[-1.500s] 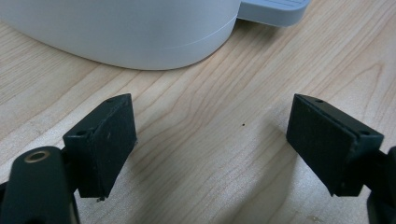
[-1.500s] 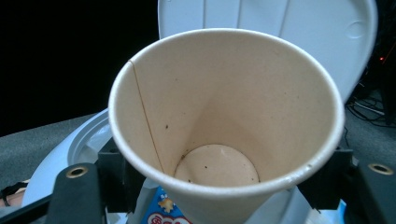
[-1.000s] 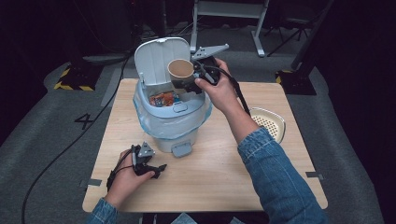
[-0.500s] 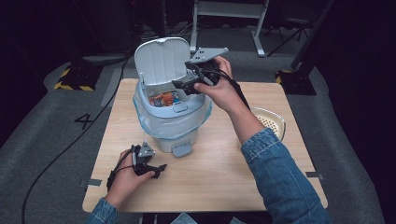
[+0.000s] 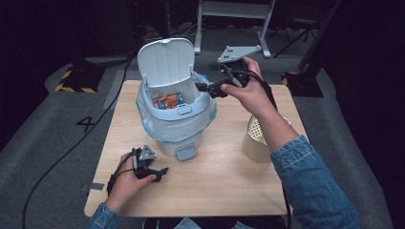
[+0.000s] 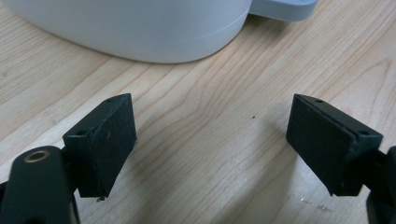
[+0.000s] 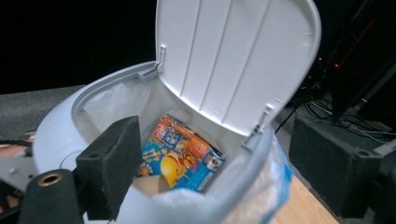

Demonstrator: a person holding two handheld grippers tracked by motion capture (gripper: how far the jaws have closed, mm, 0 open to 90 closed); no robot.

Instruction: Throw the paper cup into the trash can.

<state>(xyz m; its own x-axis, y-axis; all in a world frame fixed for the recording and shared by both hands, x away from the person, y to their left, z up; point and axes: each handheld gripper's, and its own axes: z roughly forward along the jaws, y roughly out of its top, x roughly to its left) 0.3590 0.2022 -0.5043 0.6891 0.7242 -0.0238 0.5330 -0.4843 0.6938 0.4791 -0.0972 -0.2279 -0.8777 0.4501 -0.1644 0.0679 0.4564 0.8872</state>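
Right gripper released, jaws just opened, empty, at right rim of open-lidded bin; left gripper released, near-left on table.

A lidded bin stands mid-table with a packet inside; a basket sits near the right edge.

Raised lid walls the bin mouth's far side; near side open

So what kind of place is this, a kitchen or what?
Probably a recording studio or lab, not a kitchen: dark surroundings, a cable across grey carpet, hazard tape on the floor, and one small table holding a bin.
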